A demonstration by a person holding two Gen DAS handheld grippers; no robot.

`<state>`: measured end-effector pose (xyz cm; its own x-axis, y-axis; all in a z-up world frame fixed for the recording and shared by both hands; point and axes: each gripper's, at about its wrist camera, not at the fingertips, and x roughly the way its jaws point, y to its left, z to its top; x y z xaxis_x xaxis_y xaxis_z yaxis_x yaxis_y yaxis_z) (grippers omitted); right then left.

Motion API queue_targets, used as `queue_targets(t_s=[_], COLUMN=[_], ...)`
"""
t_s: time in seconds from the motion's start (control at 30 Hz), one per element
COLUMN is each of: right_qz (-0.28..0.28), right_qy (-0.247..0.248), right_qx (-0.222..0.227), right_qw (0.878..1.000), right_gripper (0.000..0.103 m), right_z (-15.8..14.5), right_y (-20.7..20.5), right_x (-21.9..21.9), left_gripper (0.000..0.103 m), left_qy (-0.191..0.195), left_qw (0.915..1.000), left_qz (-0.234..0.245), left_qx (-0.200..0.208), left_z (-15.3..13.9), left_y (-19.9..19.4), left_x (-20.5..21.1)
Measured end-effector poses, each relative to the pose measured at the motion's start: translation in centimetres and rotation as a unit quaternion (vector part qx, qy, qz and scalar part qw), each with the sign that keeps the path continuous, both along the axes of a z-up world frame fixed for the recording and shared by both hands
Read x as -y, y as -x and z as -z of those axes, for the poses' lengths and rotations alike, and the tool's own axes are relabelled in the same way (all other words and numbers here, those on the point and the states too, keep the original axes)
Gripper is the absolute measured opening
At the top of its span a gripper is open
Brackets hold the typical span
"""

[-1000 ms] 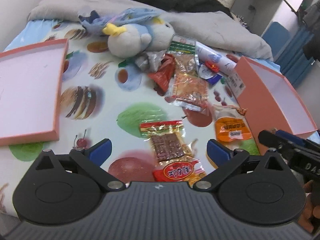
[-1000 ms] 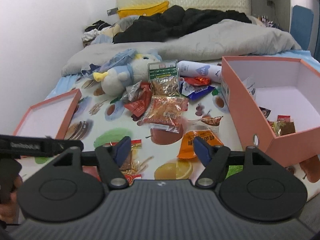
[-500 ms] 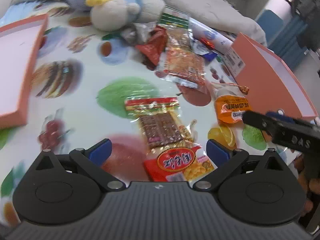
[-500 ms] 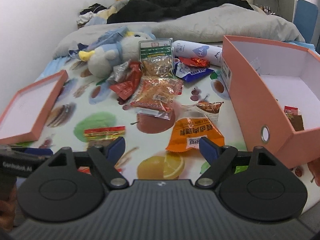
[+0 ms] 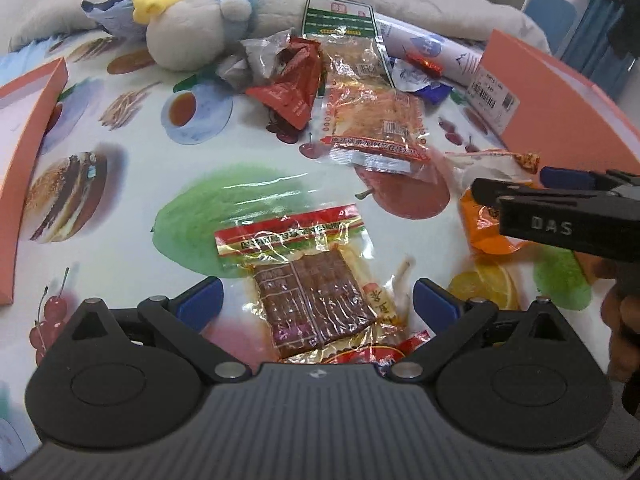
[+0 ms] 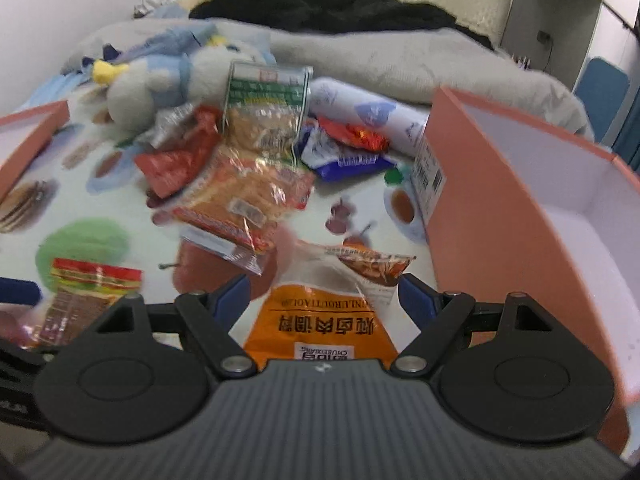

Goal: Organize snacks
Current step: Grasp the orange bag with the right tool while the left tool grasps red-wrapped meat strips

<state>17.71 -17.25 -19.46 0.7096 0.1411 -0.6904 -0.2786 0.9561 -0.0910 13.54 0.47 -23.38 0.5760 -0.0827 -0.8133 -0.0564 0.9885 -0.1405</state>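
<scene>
Both tongs have dropped closer to the bed since a second ago, and the snacks now fill more of each view. Left tongs (image 5: 316,300) spread wide, nothing gripped, straddling the brown jerky packet (image 5: 308,280) that lies flat on the sheet. Right tongs (image 6: 324,294) have just been opening; they stand wide, with the orange snack bag (image 6: 320,316) lying between the blue tips, pads not pressing it. From the left view the right tongs reach in from the right edge over that same orange bag.

Pink box (image 6: 520,216) stands just right of the orange bag, its near wall close to the right tip: tight on that side. Pink lid (image 5: 28,128) sits well off at the left edge. Open sheet lies between the jerky packet and the lid, over the green leaf print (image 5: 224,220).

Snack pile sits further back: clear orange cracker packet (image 5: 376,124), red wrapper (image 5: 292,92), green-topped bag (image 5: 340,28), blue wrapper (image 6: 348,160), white tube (image 6: 368,116) against the box. Plush toy (image 5: 212,28) behind the pile. Bed has a food-print sheet (image 5: 120,184), a grey duvet (image 6: 400,64) and dark clothes (image 6: 320,4) at the back. Right view is blurred.
</scene>
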Motion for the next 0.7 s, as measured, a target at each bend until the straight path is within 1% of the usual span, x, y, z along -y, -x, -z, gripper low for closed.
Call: queue_targets(t_s=[0.1, 0.2, 0.27, 0.4, 0.43, 0.47, 0.5, 0.53, 0.57, 0.6, 0.7], right_qz=[0.005, 0.002, -0.008, -0.026, -0.028, -0.029, -0.032, -0.035, -0.038, -0.040, -0.047], right_qy=[0.002, -0.020, -0.023, -0.023, -0.026, -0.028, -0.032, -0.033, -0.033, -0.030, -0.028], right_qx=[-0.023, -0.034, -0.036, -0.025, -0.025, -0.027, -0.030, -0.031, -0.030, -0.029, -0.030], right_qw=[1.000, 0.999, 0.999, 0.999, 0.999, 0.999, 0.999, 0.998, 0.998, 0.998, 0.998], right_gripper=[0.083, 0.083, 0.083, 0.078, 0.078, 0.076, 0.072, 0.071, 0.068, 0.067, 0.063], right_z=[1.5, 2.2, 2.5, 2.8, 2.8, 2.8, 2.7, 2.6, 2.6, 2.5, 2.3], right_y=[-0.9, -1.2, -1.2, -1.0, -1.0, -1.0, -1.1, -1.1, -1.0, -1.0, -0.7], right_x=[0.3, 0.8, 0.9, 0.9, 0.9, 1.0, 1.0, 1.0, 0.8, 0.8, 0.6], left_gripper=[0.102, 0.101, 0.100, 0.098, 0.095, 0.093, 0.092, 0.090, 0.086, 0.085, 0.076], left_qy=[-0.025, -0.039, -0.045, -0.051, -0.052, -0.054, -0.055, -0.056, -0.056, -0.056, -0.057], left_qw=[0.9996, 0.9991, 0.9988, 0.9985, 0.9985, 0.9984, 0.9984, 0.9983, 0.9983, 0.9983, 0.9982], left_qz=[0.004, 0.007, 0.009, 0.014, 0.012, 0.012, 0.011, 0.011, 0.012, 0.013, 0.017], left_qx=[-0.009, -0.014, -0.017, -0.015, -0.014, -0.013, -0.012, -0.010, -0.007, -0.005, 0.001], left_z=[0.2, 0.4, 0.5, 0.7, 0.6, 0.6, 0.6, 0.5, 0.5, 0.4, 0.3], left_y=[-0.4, -0.6, -0.7, -0.8, -0.8, -0.9, -0.9, -0.9, -0.9, -0.9, -0.8], left_x=[0.7, 1.1, 1.2, 1.3, 1.3, 1.3, 1.4, 1.4, 1.5, 1.6, 2.0])
